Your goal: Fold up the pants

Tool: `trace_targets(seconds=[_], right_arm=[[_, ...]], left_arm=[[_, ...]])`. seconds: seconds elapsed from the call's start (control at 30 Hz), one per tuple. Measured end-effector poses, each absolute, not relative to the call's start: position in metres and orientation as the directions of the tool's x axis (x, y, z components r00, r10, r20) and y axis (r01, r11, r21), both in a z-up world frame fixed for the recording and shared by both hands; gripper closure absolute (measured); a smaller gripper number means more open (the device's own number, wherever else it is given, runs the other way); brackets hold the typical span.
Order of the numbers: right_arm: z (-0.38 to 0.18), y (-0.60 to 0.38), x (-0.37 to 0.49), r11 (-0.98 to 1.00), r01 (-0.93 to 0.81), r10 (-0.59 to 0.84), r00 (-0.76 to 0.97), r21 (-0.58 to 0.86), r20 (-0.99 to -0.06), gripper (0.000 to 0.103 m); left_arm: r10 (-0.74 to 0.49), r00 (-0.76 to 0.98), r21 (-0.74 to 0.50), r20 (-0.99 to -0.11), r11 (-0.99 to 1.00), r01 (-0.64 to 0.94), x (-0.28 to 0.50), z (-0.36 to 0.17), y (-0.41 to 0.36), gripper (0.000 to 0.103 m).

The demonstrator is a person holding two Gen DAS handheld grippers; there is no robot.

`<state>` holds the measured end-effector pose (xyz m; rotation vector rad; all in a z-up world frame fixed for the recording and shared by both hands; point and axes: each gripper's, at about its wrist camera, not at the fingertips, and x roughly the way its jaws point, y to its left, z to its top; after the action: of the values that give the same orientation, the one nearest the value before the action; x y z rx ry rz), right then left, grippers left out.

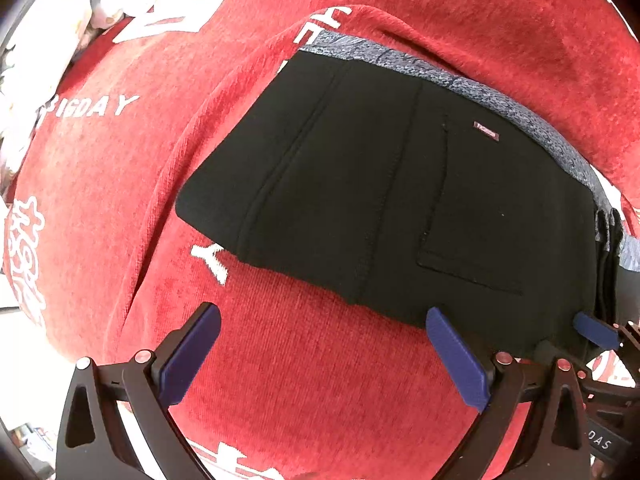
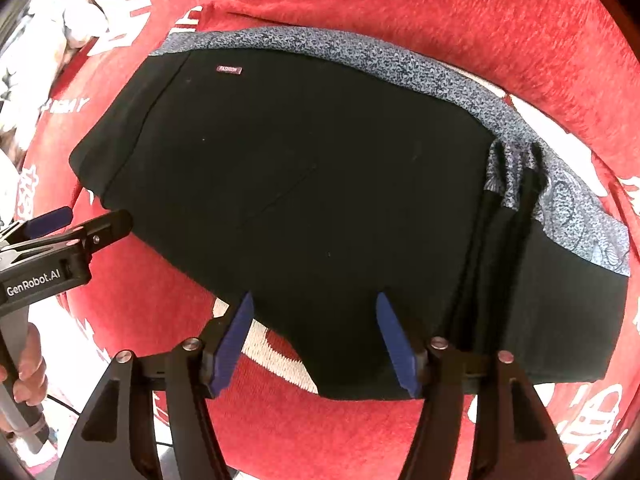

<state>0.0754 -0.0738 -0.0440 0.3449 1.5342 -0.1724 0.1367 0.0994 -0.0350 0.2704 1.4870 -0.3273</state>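
Item: black pants (image 2: 304, 184), folded into a compact stack on my red printed blanket (image 1: 460, 12), grey patterned waistband (image 2: 360, 56) along the far side. Left gripper (image 1: 324, 354): spread, holding nothing, at the stack's near edge. Right gripper (image 2: 314, 340): jaws opening over the near hem, pads not pressing. Folding looks nearly complete; perhaps only tidying remains.

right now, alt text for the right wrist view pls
Folded black pants with a blue-grey patterned waistband lie on a red blanket with white print. The right gripper points down over their near edge, blue pads apart with nothing between them, and the left gripper enters at left.
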Motion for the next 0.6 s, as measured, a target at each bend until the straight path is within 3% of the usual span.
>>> trace_targets(seconds=[0.17, 0.37, 0.6], right_arm=[[-0.047, -0.072, 0.076, 0.940, 0.323, 0.109, 0.034, 0.114, -0.994, 0.035], [-0.052, -0.079, 0.072, 0.929, 0.336, 0.147, 0.051, 0.155, -0.988, 0.035], [-0.055, -0.079, 0.069, 0.936, 0.314, 0.147, 0.070, 0.161, -0.987, 0.033]], left_arm=[[-0.135, 0.060, -0.105, -0.989, 0.929, 0.355, 0.150, -0.032, 0.116, 0.000], [-0.469, -0.047, -0.468, -0.882, 0.860, 0.201, 0.174, -0.044, 0.162, 0.000], [-0.638, -0.050, -0.637, -0.768, 0.754, 0.160, 0.162, -0.055, 0.155, 0.000]])
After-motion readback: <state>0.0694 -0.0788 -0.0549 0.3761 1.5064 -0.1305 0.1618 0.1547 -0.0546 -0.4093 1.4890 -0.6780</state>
